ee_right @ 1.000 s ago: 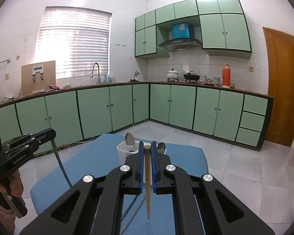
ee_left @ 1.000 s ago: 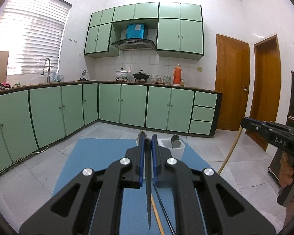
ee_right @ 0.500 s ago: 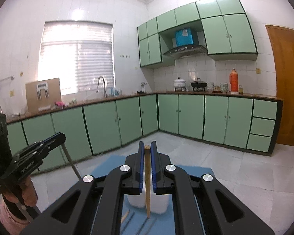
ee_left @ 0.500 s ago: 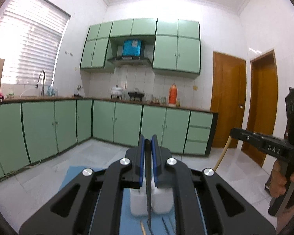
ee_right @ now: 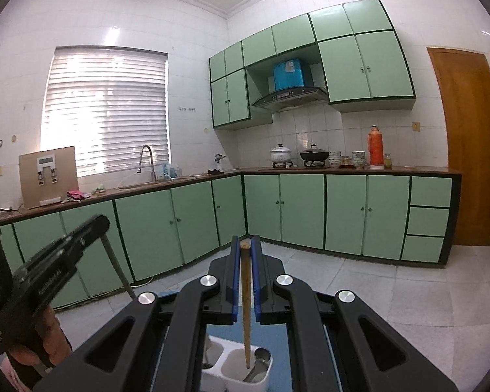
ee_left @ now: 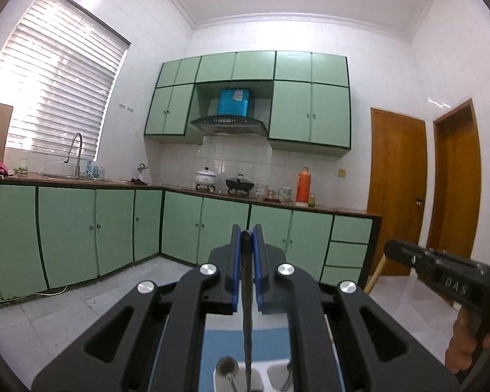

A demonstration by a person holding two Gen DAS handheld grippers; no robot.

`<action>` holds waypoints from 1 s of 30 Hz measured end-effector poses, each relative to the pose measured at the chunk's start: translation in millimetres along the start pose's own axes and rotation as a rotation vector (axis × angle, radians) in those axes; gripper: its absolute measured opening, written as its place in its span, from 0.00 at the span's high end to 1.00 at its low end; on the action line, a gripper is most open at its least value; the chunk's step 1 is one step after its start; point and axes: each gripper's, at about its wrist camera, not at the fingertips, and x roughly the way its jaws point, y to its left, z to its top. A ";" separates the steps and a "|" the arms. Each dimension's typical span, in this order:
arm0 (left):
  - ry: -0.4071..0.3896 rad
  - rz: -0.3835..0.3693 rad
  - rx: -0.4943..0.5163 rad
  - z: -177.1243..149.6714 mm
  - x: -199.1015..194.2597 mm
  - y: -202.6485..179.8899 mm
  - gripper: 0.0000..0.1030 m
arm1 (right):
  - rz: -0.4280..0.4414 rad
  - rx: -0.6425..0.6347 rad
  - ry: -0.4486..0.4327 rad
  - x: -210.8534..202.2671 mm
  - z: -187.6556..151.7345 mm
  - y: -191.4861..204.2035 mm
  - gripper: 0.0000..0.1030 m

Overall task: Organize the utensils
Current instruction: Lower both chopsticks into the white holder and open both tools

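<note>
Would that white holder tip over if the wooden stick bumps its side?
Possibly. The white holder looks like light plastic, holding only a few spoons, so a sideways nudge could slide or tip it. The wooden chopstick looks stiff, so it would push rather than bend.

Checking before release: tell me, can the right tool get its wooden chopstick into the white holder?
Probably yes. The right tool holds the wooden chopstick upright, tip over a compartment of the white holder; a spoon sits beside, not blocking.

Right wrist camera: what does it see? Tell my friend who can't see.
The right gripper holds a wooden chopstick pointing down into a white utensil holder with a spoon inside. Behind are green kitchen cabinets.
</note>
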 end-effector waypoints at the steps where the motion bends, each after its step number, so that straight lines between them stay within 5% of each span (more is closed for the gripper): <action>1: -0.005 0.008 0.002 -1.1 5.4 0.0 0.94 | -0.001 0.002 0.006 5.3 -1.4 -1.3 0.94; 5: -0.006 0.035 0.022 -18.8 31.6 -0.8 0.94 | 0.007 0.021 0.048 31.5 -15.3 -8.8 0.94; 14: 0.137 0.066 0.018 -70.0 78.6 21.5 0.94 | 0.020 0.049 0.144 74.9 -52.8 -23.4 0.94; 26: 0.268 0.088 0.005 -116.6 89.5 50.1 0.93 | 0.000 0.081 0.217 93.6 -93.5 -30.2 0.93; 30: 0.283 0.103 -0.012 -119.5 85.6 57.7 0.80 | -0.013 0.088 0.219 91.2 -93.0 -31.5 0.93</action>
